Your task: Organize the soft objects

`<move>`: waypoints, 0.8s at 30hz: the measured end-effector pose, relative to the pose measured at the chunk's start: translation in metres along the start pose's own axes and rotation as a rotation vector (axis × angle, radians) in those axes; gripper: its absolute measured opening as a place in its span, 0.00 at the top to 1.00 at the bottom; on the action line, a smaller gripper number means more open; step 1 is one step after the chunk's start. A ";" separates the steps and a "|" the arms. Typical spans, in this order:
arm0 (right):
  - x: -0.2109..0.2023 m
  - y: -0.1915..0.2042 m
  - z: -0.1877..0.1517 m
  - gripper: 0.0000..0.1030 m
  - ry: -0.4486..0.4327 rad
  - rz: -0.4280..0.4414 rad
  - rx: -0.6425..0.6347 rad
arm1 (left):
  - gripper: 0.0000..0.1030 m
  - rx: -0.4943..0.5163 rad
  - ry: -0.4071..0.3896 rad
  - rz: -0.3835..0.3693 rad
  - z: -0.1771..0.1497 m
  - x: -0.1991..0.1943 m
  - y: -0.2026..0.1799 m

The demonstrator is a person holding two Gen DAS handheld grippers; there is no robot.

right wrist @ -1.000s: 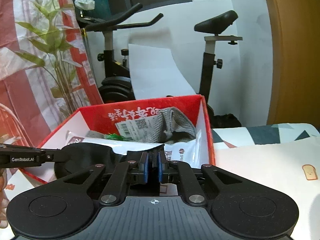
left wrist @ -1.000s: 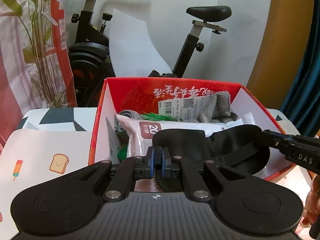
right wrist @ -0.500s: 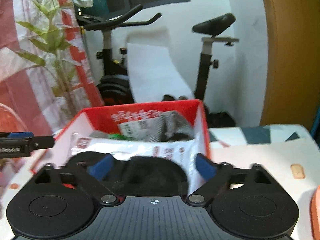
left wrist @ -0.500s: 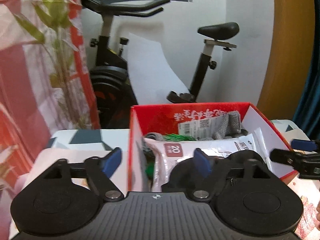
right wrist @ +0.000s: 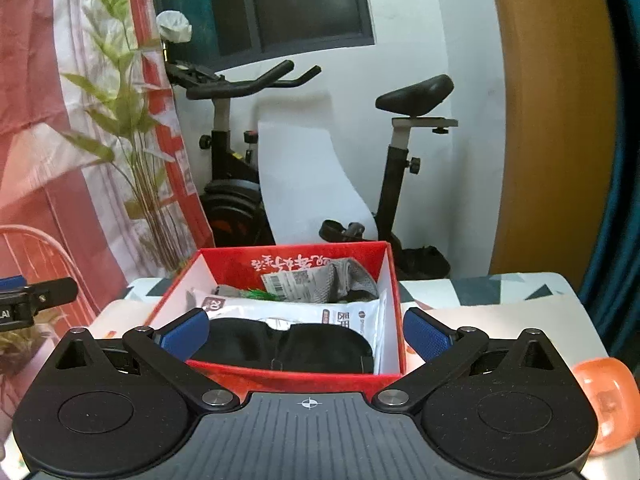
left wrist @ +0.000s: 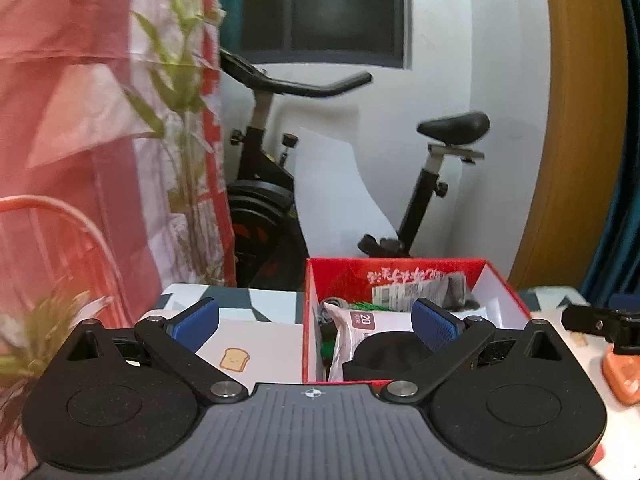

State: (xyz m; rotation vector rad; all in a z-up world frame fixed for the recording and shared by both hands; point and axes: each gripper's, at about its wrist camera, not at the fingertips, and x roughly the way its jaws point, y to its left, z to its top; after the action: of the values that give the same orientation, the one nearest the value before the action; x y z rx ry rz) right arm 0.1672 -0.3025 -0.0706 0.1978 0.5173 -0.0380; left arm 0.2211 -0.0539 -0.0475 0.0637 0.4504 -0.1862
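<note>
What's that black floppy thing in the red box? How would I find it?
Look for the red box on the table, in front of the exercise bike. At its near end, on top of the white plastic packet, lies the black eye mask. It is the only all-black thing in there, with two rounded halves.

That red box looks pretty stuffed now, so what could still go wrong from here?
The black eye mask lies on top of the white packets in the red box, so it may slide out. The orange object near the table edge, beside the open right gripper, could get knocked off.
</note>
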 end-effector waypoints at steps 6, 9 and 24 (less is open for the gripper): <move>-0.046 0.008 -0.001 0.00 -0.044 -0.007 -0.020 | 0.00 -0.052 -0.046 0.053 0.002 -0.054 0.008; -0.067 0.013 -0.004 0.00 -0.072 -0.005 -0.041 | 0.00 -0.081 -0.064 0.132 0.003 -0.077 0.011; -0.153 0.039 -0.016 0.00 -0.165 -0.016 -0.096 | 0.00 -0.051 -0.143 0.133 -0.013 -0.181 0.005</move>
State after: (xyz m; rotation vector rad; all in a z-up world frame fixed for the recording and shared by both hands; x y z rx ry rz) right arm 0.0301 -0.2631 -0.0013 0.0958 0.3553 -0.0448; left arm 0.0562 -0.0176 0.0201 0.0296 0.3073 -0.0481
